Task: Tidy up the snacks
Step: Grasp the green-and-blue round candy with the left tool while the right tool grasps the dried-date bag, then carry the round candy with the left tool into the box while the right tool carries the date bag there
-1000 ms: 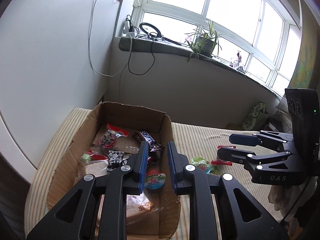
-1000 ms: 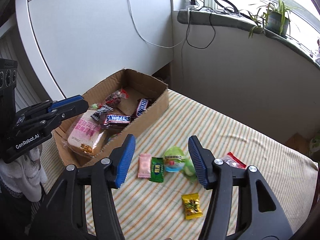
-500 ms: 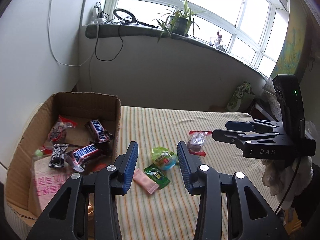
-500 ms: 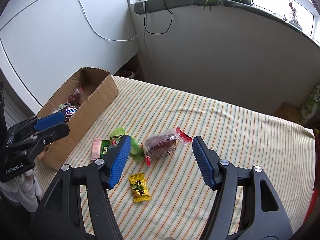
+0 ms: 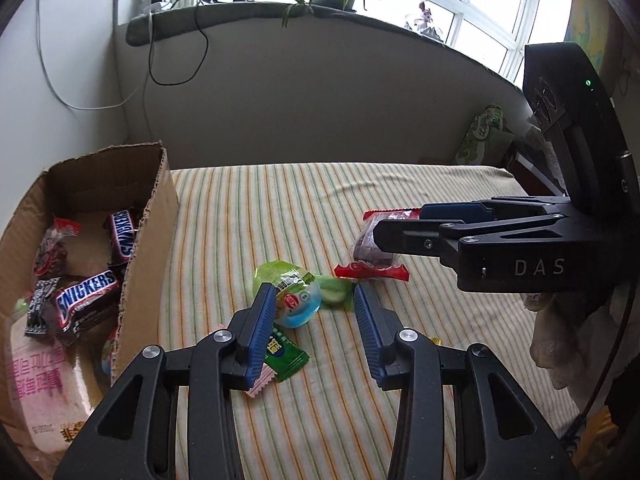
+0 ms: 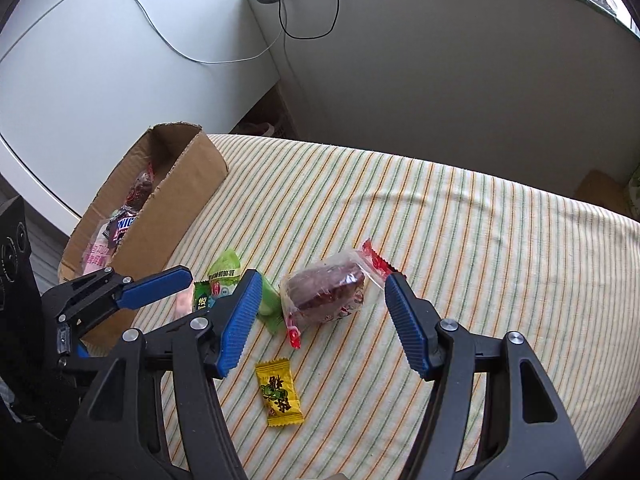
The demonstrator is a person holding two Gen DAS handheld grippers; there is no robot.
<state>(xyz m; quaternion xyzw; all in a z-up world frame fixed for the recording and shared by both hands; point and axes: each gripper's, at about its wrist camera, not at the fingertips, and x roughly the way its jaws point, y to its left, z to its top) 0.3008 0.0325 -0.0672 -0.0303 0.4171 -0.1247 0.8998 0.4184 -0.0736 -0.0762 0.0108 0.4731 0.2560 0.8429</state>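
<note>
Striped cloth (image 6: 460,216); box (image 6: 176,208) at 10 o'clock. Cake pack (image 6: 324,294): light, soft, crinkly; take mid-body. Right gripper (image 6: 318,314) agape around it; left gripper (image 5: 314,316) agape, empty.

Both handheld tools are matte black plastic grippers with triangular cut-outs in their arms, round silver screw heads at the joints, and ribbed blue pads lining the fingers. The left gripper (image 5: 314,308) carries the white lettering "GenRobot.AI" on its side only partly legible, while the right gripper (image 6: 318,300) shows pale "DAS" lettering on its flank. A small green light glows on the black housing above it, and pale cloth covers the hand beneath.
</note>
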